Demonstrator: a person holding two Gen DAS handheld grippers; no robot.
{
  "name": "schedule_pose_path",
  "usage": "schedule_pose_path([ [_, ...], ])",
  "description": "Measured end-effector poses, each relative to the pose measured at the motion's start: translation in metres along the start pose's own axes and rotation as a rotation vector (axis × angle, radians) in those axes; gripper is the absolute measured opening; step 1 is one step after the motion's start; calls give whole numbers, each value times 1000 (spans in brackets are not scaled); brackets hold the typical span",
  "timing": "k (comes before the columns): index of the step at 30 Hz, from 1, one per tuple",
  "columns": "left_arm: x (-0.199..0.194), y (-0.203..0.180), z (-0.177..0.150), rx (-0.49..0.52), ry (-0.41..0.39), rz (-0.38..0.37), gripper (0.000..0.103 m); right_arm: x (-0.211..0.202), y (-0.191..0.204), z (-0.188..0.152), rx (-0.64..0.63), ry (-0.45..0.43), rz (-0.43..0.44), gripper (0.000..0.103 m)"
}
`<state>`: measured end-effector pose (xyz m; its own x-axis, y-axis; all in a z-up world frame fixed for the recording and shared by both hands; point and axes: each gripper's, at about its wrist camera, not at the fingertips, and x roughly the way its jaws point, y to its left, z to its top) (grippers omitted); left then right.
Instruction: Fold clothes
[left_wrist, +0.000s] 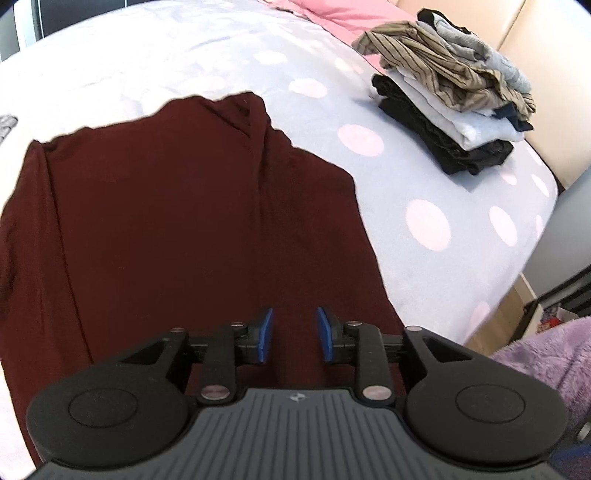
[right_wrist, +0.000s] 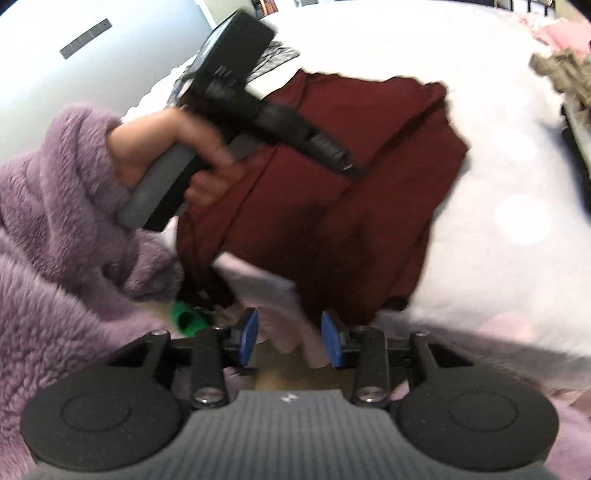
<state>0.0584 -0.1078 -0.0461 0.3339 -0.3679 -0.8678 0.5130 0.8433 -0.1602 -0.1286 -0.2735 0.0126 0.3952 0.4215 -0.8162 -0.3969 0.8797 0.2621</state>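
A dark red garment (left_wrist: 177, 206) is spread on the bed (left_wrist: 424, 221), partly folded: one side is seen turned in lengthwise along its far right edge, with creases running down the cloth. A stack of folded clothes (left_wrist: 454, 99) sits well apart at the bed's far right corner.

The left gripper (left_wrist: 294, 334) is held over the garment's near hem, jaws open, nothing between them. The right gripper (right_wrist: 289, 338) hangs at the near bed edge, jaws open and empty, pale bedding behind them. The left hand (right_wrist: 177, 155), in a fluffy purple sleeve (right_wrist: 66, 206), is seen holding its tool above the cloth; this view is motion-blurred.

Step judged: mid-fold on the red piece, between grasps. The next move likely calls for both jaws to close on an edge or corners and carry it across, kept flat.

No brand, label or readable writing is seen; only a small unreadable emblem on each gripper body.
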Motion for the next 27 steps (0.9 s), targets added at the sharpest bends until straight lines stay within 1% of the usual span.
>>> schedule_pose_path([
  [4,2,8,20,18,-34,35,25,7,-28,24,-34,-3,-105,42],
  [9,16,16,61,60,-91,52,26,33,-79,68,12,-11,-157,42],
  [13,38,19,100,79,-134,56,43,59,-122,107,55,-33,-198,42],
  [15,49,21,119,91,-155,61,44,72,-141,125,68,-27,-222,42],
  [18,74,17,151,136,-176,98,44,86,-163,144,82,-25,-230,42],
  [21,102,13,178,197,-185,162,44,97,-185,156,131,-32,-215,44],
  [24,131,11,198,229,-151,211,43,105,-203,160,203,-33,-174,44],
  [25,139,10,203,231,-135,215,43,108,-206,161,210,-28,-167,44],
  [27,151,13,206,229,-100,201,33,111,-211,161,219,-17,-161,44],
])
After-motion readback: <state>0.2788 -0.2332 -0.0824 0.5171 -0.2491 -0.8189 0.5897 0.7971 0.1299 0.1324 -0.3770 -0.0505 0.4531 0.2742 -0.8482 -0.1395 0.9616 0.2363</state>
